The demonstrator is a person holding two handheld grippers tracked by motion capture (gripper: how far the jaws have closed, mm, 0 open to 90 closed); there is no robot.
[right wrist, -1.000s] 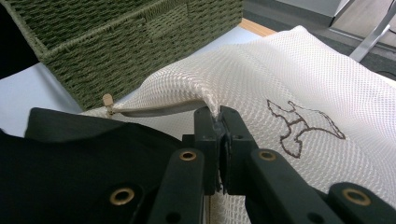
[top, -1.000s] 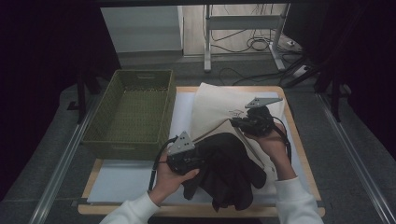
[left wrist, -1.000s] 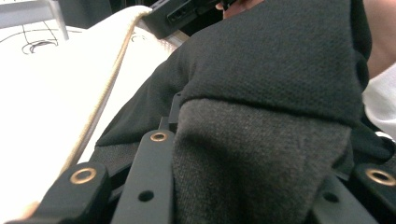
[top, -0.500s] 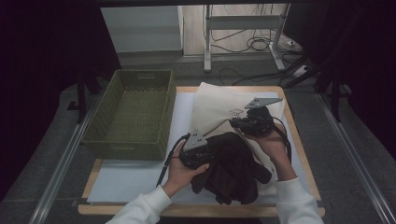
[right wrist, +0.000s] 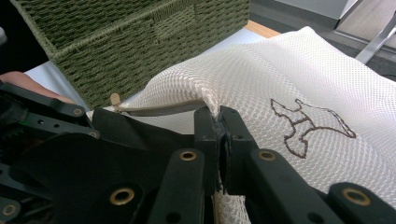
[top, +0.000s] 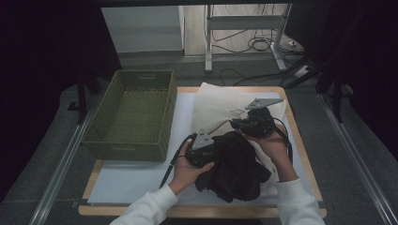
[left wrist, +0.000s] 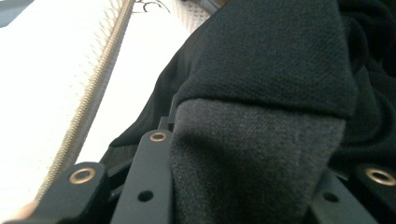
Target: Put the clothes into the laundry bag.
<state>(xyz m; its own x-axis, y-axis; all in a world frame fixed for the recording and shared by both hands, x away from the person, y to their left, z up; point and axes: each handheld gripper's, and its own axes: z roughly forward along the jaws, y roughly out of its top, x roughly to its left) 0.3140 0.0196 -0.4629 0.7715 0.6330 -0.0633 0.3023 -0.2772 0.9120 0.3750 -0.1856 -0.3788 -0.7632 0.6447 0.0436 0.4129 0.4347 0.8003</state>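
Observation:
A black garment (top: 239, 171) lies bunched on the white mat in front of a white mesh laundry bag (top: 220, 105). My left gripper (top: 217, 153) is shut on a fold of that garment (left wrist: 261, 70), with grey-black cloth packed between its jaws, beside the bag's zipper edge (left wrist: 93, 93). My right gripper (top: 237, 124) is shut on the rim of the mesh bag (right wrist: 299, 84) and holds the rim lifted, so the mouth gapes above the garment (right wrist: 135, 135). The right gripper's (right wrist: 218, 119) jaws pinch the mesh tightly.
A green woven basket (top: 133, 112) stands at the left on the wooden board (top: 300, 150); its wall (right wrist: 140, 37) is close beside the bag's mouth. Bare white mat (top: 136, 180) lies in front of the basket. Table legs and cables sit beyond the far edge.
My left gripper has carried the black garment to the right and a little lower, closer to the bag's mouth. The right gripper has stayed put on the rim.

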